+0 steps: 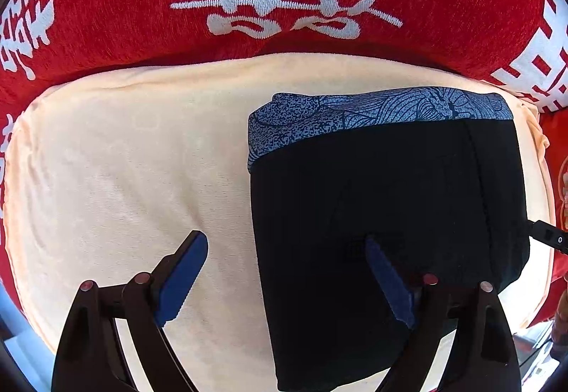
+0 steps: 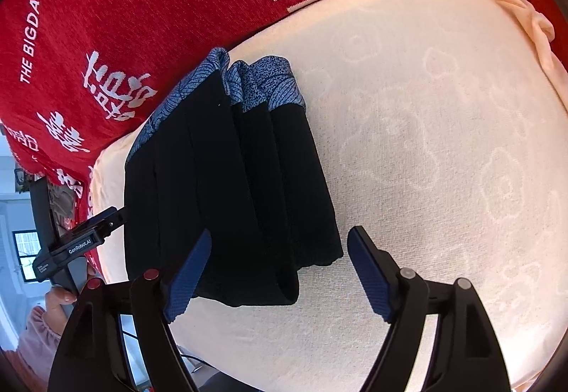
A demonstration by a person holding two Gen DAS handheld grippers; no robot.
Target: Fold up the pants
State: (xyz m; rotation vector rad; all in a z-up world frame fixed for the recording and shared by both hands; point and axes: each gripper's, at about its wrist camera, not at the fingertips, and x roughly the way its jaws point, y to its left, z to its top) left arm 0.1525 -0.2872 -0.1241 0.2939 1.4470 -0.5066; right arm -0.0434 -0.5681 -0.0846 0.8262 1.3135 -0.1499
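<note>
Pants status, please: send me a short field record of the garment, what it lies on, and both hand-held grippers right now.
garment: black pants, folded into a compact stack
waistband: blue patterned band at the far end
surface: cream towel over a red blanket with white characters
left hand-held gripper: open, holding nothing, one finger over the pants, the other over the towel
right hand-held gripper: open, holding nothing, at the near end of the stack
fold state: looks folded; layered edges visible in the right wrist view
</note>
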